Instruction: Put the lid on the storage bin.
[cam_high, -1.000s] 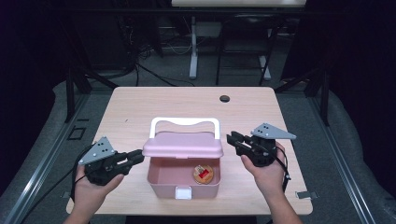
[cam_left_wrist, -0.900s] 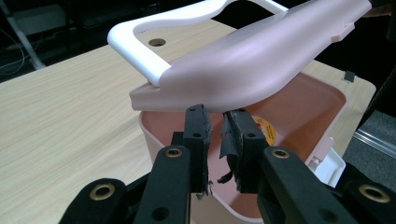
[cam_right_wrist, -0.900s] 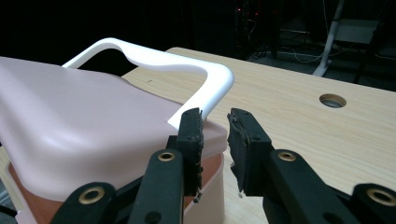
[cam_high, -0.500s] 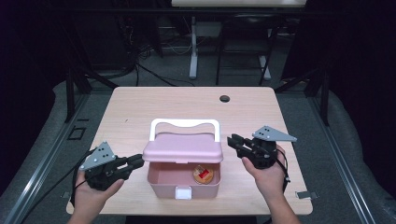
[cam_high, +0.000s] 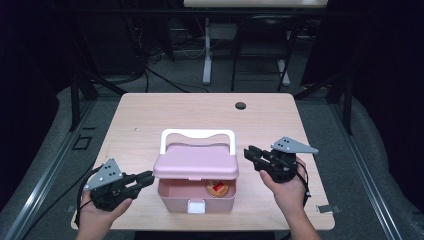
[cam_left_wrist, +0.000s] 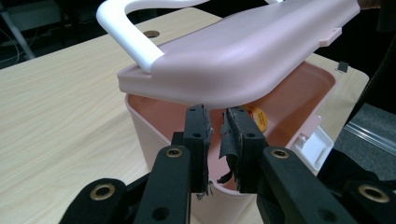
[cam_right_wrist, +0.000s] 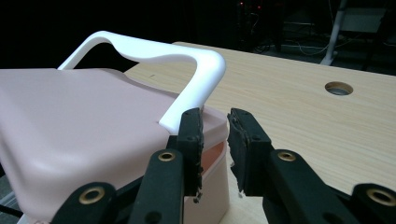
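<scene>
A pale wooden table (cam_high: 150, 120) is shown bearing a pink plastic box (cam_high: 196, 192) at its near middle. The box's pink lid with white handle (cam_high: 196, 161) is seen raised ajar. The left gripper (cam_high: 144, 179) and right gripper (cam_high: 249, 154) are held beside the lid's ends, jaws slightly parted, gripping nothing. A round yellow-red item (cam_high: 217, 188), possibly a toy, lies inside.

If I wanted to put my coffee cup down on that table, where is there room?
The far half of the table is bare wood, from the pink box back to the small round hole. The near edge is crowded: the left gripper and right gripper flank the box.
</scene>
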